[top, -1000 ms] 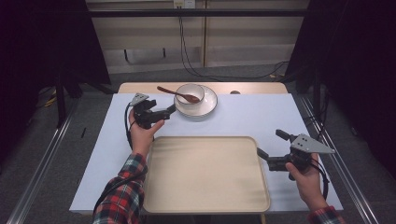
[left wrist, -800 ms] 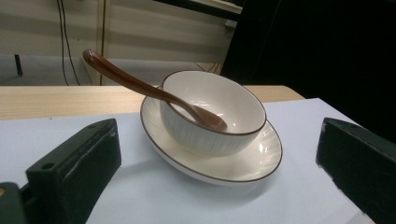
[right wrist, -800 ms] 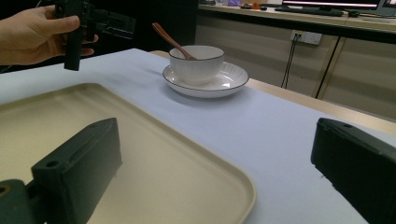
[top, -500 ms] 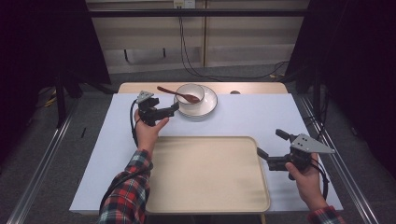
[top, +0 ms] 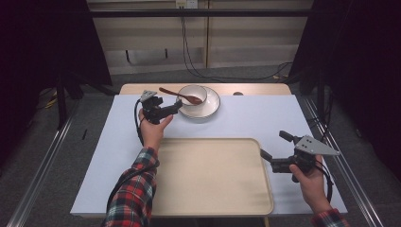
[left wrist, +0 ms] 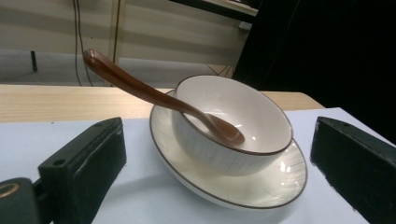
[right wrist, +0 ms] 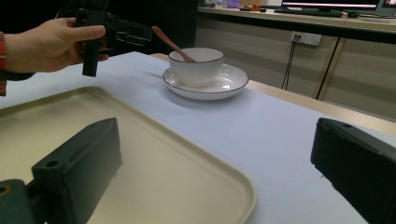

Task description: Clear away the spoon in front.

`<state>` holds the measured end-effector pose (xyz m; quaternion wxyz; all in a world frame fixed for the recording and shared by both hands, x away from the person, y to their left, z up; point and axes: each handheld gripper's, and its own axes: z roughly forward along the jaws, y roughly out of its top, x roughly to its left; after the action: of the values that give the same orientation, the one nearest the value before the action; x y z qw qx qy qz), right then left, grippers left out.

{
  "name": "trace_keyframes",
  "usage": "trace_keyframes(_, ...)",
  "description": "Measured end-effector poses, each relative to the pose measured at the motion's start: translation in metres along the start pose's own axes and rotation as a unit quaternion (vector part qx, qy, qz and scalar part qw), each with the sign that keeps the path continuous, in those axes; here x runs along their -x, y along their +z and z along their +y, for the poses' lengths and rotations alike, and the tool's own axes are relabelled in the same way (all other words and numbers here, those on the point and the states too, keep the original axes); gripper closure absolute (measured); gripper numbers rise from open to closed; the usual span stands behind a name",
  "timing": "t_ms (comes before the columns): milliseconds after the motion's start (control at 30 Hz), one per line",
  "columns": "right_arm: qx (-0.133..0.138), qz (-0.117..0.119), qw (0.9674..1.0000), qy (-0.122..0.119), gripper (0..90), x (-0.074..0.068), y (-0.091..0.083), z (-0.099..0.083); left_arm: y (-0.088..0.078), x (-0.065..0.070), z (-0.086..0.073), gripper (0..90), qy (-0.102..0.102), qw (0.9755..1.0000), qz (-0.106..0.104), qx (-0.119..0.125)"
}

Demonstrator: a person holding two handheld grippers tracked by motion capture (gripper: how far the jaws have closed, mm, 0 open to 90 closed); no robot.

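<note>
My left gripper has its jaws spread wide with nothing between them. They point at the white ribbed ceramic bowl, which stands just ahead of them, apart from both tips. The bowl sits on a white saucer with a thin brown rim, and a glossy brown spoon lies in the bowl, its scoop down on the inside and its handle sloping up over the near rim and out to the left in the left gripper view. In the high view I see this gripper just left of the saucer, held a little above the white-covered bench.

My right gripper also has its jaws wide apart and holds nothing. It hovers at the right edge of the large beige rectangular tray, whose rounded corner lies below and between the jaws in the right gripper view. Bowl and saucer stand well apart from it, at the far side of the bench, beyond the tray.
</note>
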<state>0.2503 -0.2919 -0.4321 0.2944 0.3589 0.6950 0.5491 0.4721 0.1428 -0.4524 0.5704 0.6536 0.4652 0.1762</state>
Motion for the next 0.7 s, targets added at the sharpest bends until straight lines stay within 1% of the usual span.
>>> trace_keyframes(67,0.001,0.0,1.0,0.0,1.3,0.0,0.0,0.0,0.002,-0.002,0.0,3.8,0.002,1.0,0.0,-0.003)
trace_keyframes(100,0.0,-0.001,1.0,0.002,1.3,0.0,0.0,0.0,0.004,-0.003,0.0,4.1,0.001,1.0,0.005,-0.003)
trace_keyframes(133,0.0,-0.001,1.0,0.002,1.3,0.0,0.0,0.0,0.006,-0.004,0.0,4.5,-0.003,1.0,0.005,-0.001)
trace_keyframes(200,0.0,-0.001,1.0,0.002,1.3,0.0,0.0,0.0,0.008,-0.005,0.0,5.0,-0.005,1.0,0.007,0.0)
trace_keyframes(233,0.001,0.0,1.0,0.002,1.3,0.0,0.001,0.0,0.011,-0.006,0.0,5.7,-0.009,0.9999,0.012,0.001)
trace_keyframes(267,0.002,0.0,1.0,0.001,1.3,0.001,0.0,0.0,0.011,-0.006,0.0,6.0,-0.009,0.9999,0.012,0.001)
trace_keyframes(300,0.002,0.0,1.0,0.001,1.3,0.001,0.0,0.0,0.014,-0.006,0.001,6.6,-0.008,0.9998,0.019,-0.002)
trace_keyframes(367,0.002,0.001,1.0,0.001,1.3,0.001,0.0,0.0,0.015,-0.007,0.001,7.3,-0.007,0.9998,0.017,-0.001)
trace_keyframes(400,0.001,0.0,1.0,0.002,1.3,0.001,0.0,0.0,0.016,-0.007,0.002,7.8,-0.012,0.9997,0.019,0.002)
trace_keyframes(500,0.002,0.004,1.0,0.003,1.3,0.001,-0.001,0.0,0.019,-0.006,0.003,9.3,-0.012,0.9997,0.022,-0.001)
trace_keyframes(533,0.002,0.004,1.0,0.003,1.3,0.001,-0.001,0.0,0.02,-0.006,0.003,9.3,-0.012,0.9996,0.024,0.003)
trace_keyframes(567,0.003,0.005,1.0,0.005,1.3,0.001,0.0,0.0,0.021,-0.005,0.003,10.1,-0.021,0.9994,0.026,0.006)
trace_keyframes(600,0.003,0.005,1.0,0.005,1.3,0.001,0.0,0.0,0.021,-0.005,0.003,10.5,-0.021,0.9994,0.026,0.006)
trace_keyframes(633,0.003,0.004,1.0,0.003,1.3,0.001,0.0,0.0,0.022,-0.006,0.003,11.2,-0.019,0.9993,0.031,0.003)
trace_keyframes(700,0.002,0.003,1.0,0.002,1.3,0.001,0.0,0.0,0.023,-0.007,0.003,11.6,-0.026,0.9991,0.033,0.005)
